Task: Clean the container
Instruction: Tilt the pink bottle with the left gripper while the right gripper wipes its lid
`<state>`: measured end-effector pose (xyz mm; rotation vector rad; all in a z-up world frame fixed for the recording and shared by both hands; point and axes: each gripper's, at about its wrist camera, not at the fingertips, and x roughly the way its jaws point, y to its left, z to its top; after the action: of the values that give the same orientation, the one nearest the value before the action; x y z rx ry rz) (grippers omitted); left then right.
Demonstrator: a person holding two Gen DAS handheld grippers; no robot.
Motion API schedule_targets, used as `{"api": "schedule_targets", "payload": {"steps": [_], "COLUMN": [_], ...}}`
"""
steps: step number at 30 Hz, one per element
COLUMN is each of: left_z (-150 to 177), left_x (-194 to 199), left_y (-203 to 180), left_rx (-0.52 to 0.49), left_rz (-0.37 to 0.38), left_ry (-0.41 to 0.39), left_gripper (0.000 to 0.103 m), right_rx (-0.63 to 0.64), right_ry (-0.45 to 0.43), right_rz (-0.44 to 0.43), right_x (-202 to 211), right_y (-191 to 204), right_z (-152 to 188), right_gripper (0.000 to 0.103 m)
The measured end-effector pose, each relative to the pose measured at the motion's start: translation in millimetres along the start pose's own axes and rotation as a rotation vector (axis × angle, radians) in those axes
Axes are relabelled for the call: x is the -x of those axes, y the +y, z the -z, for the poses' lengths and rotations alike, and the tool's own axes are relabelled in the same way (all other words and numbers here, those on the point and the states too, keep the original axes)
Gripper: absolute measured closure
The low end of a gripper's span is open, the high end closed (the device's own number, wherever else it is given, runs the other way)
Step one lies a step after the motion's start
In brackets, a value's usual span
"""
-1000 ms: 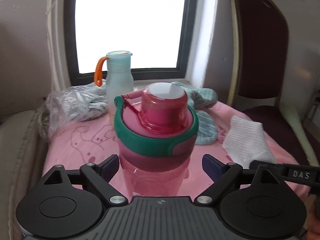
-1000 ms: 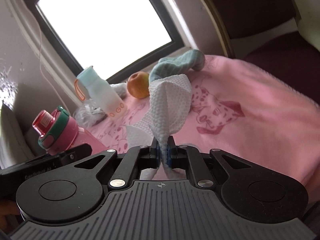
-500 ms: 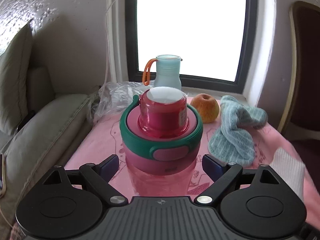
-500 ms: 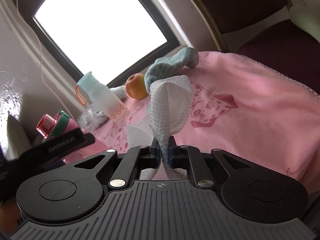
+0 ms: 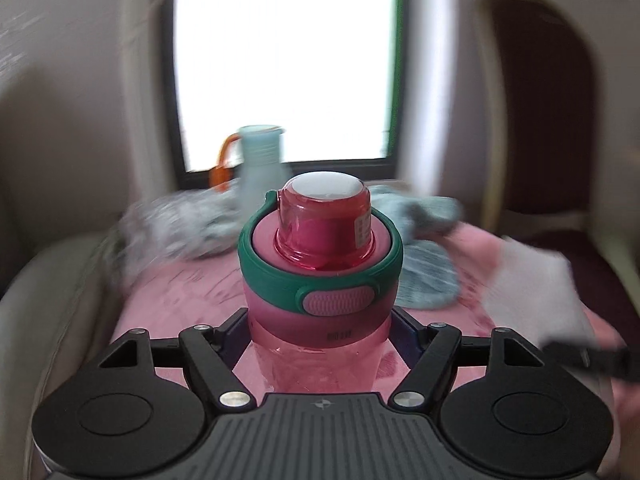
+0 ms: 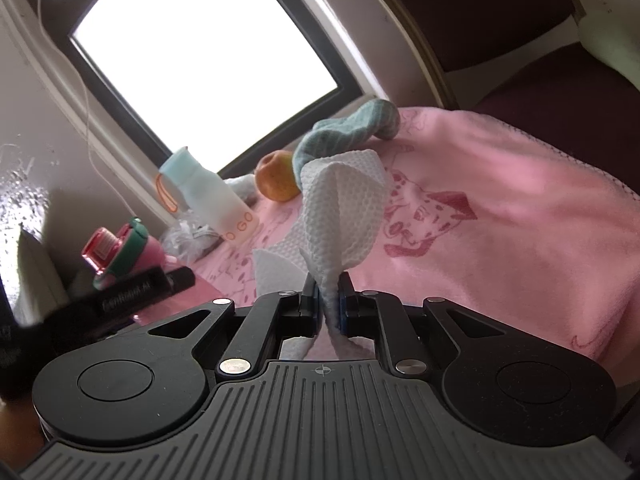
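A pink bottle [image 5: 320, 320] with a green-ringed lid and clear pink cap stands upright between my left gripper's [image 5: 320, 334] fingers, which are shut on its body. It also shows at the left of the right wrist view [image 6: 132, 248]. My right gripper [image 6: 329, 300] is shut on a white paper towel [image 6: 344, 208] that stands up from the jaws. The towel shows blurred at the right of the left wrist view [image 5: 532, 292].
A pink blanket [image 6: 500, 216] covers the table. On it are a pale blue bottle [image 6: 204, 196] with an orange loop, an orange fruit [image 6: 276, 176], a teal cloth [image 6: 348, 132] and a crumpled plastic bag [image 6: 188, 240]. A dark chair [image 5: 548, 120] stands to the right, a cushion [image 5: 48, 300] to the left.
My left gripper has closed on the pink bottle and swung right; its view is now motion-blurred. The right gripper still holds the towel and has shifted slightly.
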<state>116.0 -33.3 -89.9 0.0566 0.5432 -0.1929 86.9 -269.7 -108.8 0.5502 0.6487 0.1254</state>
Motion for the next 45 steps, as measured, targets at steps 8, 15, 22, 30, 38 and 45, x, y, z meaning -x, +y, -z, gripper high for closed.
{"api": "schedule_targets", "payload": {"steps": [8,15,22,30,38,45], "left_z": [22.4,35.9,50.3,55.5,52.0,51.8], "left_x": [20.8,32.4,44.1,44.7,37.3,39.9], "left_y": [50.5,68.3,69.0,78.4,84.4,87.9], "left_rx": [-0.089,-0.092,-0.157,-0.107,-0.041,0.000], "left_rz": [0.288,0.346,0.361,0.363,0.353,0.352], "left_ry": [-0.070,-0.098,-0.147,-0.145,-0.134,-0.118], "left_gripper": [0.032,0.032,0.032,0.032,0.031,0.031], "right_rx": [0.055,0.140,0.028,0.121,0.167,0.222], "right_ry": [0.000,0.052,0.226,0.398,0.410,0.390], "right_rz": [-0.027,-0.060,-0.462,-0.336,-0.041,-0.007], "right_x": [-1.1,-16.2,-44.4,-128.6,-163.5,-115.9], "right_y": [20.1,51.0,80.1,112.4,77.9,60.2], "right_z": [-0.9,-2.8,-24.0,-11.7,-3.1,7.1], "right_gripper": [0.089,0.089,0.089,0.089,0.089,0.092]}}
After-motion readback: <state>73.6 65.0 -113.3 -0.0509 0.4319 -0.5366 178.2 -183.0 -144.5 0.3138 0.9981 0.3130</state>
